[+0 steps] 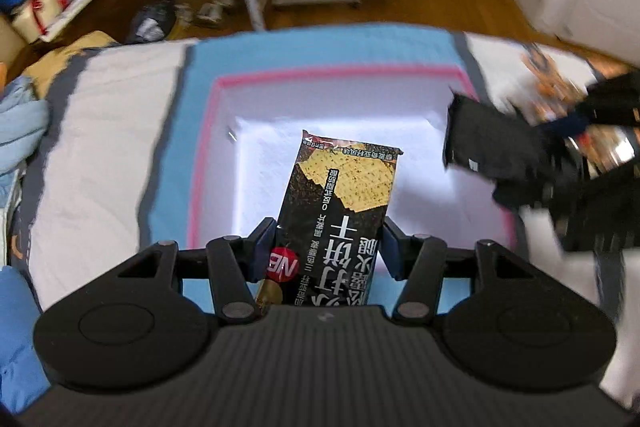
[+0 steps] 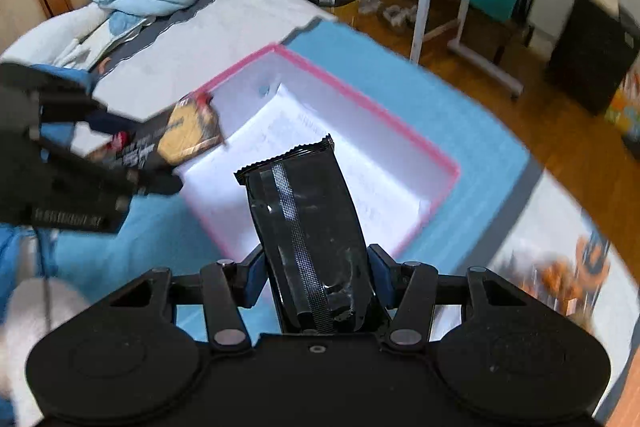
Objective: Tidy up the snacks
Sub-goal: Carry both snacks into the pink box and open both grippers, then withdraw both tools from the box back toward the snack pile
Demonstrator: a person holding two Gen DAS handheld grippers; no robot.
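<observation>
While two grippers each clamp one cracker packet [image 1: 340,203], one pink-rimmed box [image 1: 320,73] sits below.

The right tool [image 2: 318,263] grips a black snack packet [image 2: 306,227], seam side up, above the pink-rimmed white box [image 2: 404,121] on the blue cloth [image 2: 440,99]. At left, the left tool [image 2: 132,151], blurred, holds a cracker packet [image 2: 180,135] over the box's edge.

My two packets are hanging over the open white box [image 1: 320,99]; at two o'clock, my right gripper [image 1: 552,163] is crowding its rim.
</observation>
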